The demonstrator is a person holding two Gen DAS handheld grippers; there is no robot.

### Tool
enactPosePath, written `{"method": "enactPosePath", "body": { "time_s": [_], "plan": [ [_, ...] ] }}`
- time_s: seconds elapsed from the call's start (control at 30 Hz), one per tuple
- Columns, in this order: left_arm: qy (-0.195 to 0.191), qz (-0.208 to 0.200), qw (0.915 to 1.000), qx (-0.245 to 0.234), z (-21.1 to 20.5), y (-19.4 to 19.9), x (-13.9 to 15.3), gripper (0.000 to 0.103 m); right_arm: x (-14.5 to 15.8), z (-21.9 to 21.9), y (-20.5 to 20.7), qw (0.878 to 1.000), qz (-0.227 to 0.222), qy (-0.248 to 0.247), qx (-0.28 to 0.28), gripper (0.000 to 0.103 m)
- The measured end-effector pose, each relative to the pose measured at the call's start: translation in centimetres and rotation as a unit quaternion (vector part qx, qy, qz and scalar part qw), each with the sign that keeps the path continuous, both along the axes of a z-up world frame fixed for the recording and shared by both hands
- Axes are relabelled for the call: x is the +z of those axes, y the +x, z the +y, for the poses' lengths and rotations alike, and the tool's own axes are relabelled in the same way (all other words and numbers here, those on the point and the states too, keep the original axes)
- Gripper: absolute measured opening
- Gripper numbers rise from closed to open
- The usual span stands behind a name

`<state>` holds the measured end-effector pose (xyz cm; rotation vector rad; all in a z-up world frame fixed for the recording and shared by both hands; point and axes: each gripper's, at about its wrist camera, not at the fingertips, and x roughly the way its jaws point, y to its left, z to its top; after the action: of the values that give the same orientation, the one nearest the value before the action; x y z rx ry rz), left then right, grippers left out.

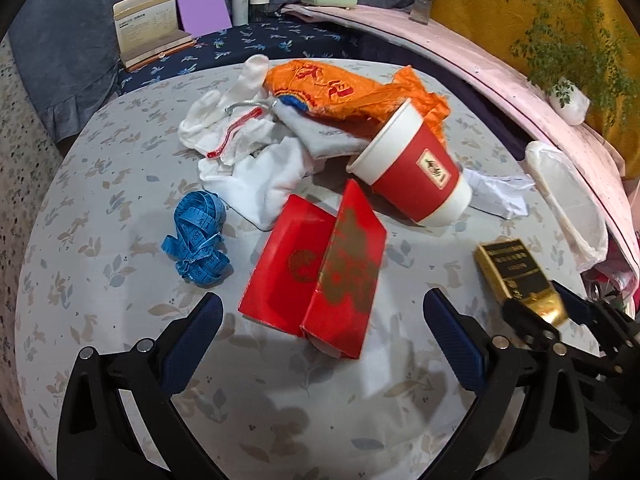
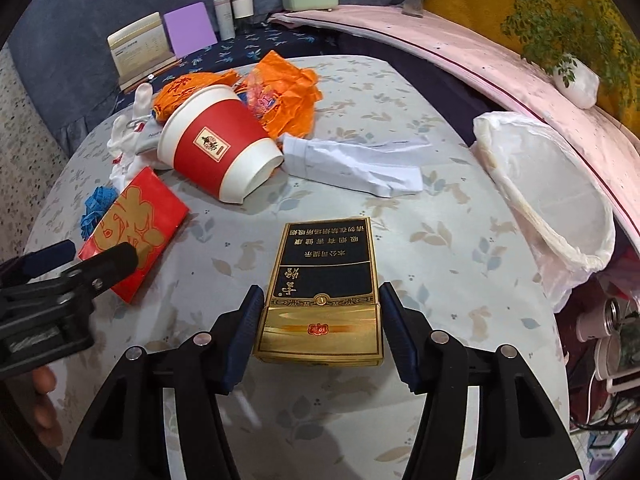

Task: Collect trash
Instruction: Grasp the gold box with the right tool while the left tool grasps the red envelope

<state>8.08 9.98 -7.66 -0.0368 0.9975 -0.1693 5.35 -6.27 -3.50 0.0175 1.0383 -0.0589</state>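
Right wrist: right gripper fingers clamp cigarette pack.

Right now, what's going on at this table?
A person is clearing litter off a cloth-covered table with two handheld tools. The right tool has its fingers on either side of a black-and-gold cigarette box, apparently gripping it. The left tool is open and holds nothing, poised over a red box. A tipped red paper cup, orange wrapper and crumpled white paper remain on the table. A white trash bag stands open at the table's right edge.
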Motion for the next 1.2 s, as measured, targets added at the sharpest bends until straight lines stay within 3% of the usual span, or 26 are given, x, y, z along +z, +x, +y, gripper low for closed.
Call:
{"method": "enactPosePath", "body": {
  "time_s": [0.07, 0.1, 0.2, 0.27, 0.3, 0.37, 0.4, 0.43, 0.5, 0.7, 0.77, 0.83, 0.9, 1.0, 1.2],
  "plan": [
    [-0.001, 0.004, 1.0000, 0.005, 0.3, 0.6, -0.4, 0.094, 0.2, -0.4, -0.3, 1.000, -0.002, 0.002, -0.004, 0.056],
    [-0.002, 0.004, 1.0000, 0.005, 0.3, 0.7, -0.5, 0.089, 0.2, -0.7, -0.4, 1.000, -0.003, 0.003, -0.005, 0.056],
    [-0.024, 0.021, 0.9995, -0.006, 0.4, 1.1, -0.7, 0.057, 0.6, -1.1, -0.7, 1.000, -0.009, 0.005, -0.009, 0.056],
    [-0.045, 0.036, 0.9983, -0.012, 0.4, 1.1, -0.8, 0.041, 0.9, -1.4, -0.8, 1.000, -0.014, 0.007, -0.013, 0.056],
    [-0.045, 0.037, 0.9982, -0.015, 0.2, 1.0, -0.8, 0.026, 1.1, -1.6, -0.8, 1.000, -0.018, 0.008, -0.015, 0.056],
    [-0.038, 0.038, 0.9983, -0.023, -0.3, 0.7, -0.7, 0.017, 1.5, -2.0, -0.9, 0.999, -0.025, 0.009, -0.020, 0.056],
    [-0.038, 0.037, 0.9983, -0.026, -0.6, 0.5, -0.5, 0.011, 1.7, -2.2, -1.0, 0.999, -0.028, 0.010, -0.022, 0.054],
    [-0.041, 0.035, 0.9981, -0.029, -0.8, 0.3, -0.3, 0.005, 1.9, -2.4, -1.0, 0.999, -0.032, 0.009, -0.025, 0.031],
    [-0.044, 0.028, 0.9982, -0.030, -1.2, -0.1, 0.4, 0.005, 2.1, -2.9, -0.8, 0.999, -0.026, 0.013, -0.028, 0.014],
    [-0.044, 0.008, 0.9982, -0.041, -2.4, -1.2, 2.3, 0.005, 0.5, -4.6, -0.6, 0.998, 0.004, 0.046, -0.044, 0.016],
    [-0.042, 0.007, 0.9982, -0.041, -2.6, -1.3, 2.6, 0.005, 0.1, -5.2, -0.8, 0.997, 0.013, 0.063, -0.049, 0.026],
    [-0.043, 0.013, 0.9982, -0.040, -2.7, -1.6, 2.5, 0.005, 0.1, -5.5, -1.0, 0.996, 0.008, 0.061, -0.056, 0.054],
    [-0.042, 0.015, 0.9983, -0.039, -2.8, -1.8, 2.4, 0.005, 0.4, -5.5, -1.1, 0.996, -0.003, 0.066, -0.055, 0.065],
    [-0.039, 0.020, 0.9984, -0.037, -2.8, -1.9, 2.1, 0.005, 0.5, -4.3, -0.6, 0.998, -0.005, 0.052, -0.025, 0.070],
    [-0.033, 0.023, 0.9987, -0.032, -3.0, -2.3, 2.1, 0.005, -1.5, -1.7, 1.5, 0.998, 0.021, 0.043, 0.035, 0.070]
  ]
}}
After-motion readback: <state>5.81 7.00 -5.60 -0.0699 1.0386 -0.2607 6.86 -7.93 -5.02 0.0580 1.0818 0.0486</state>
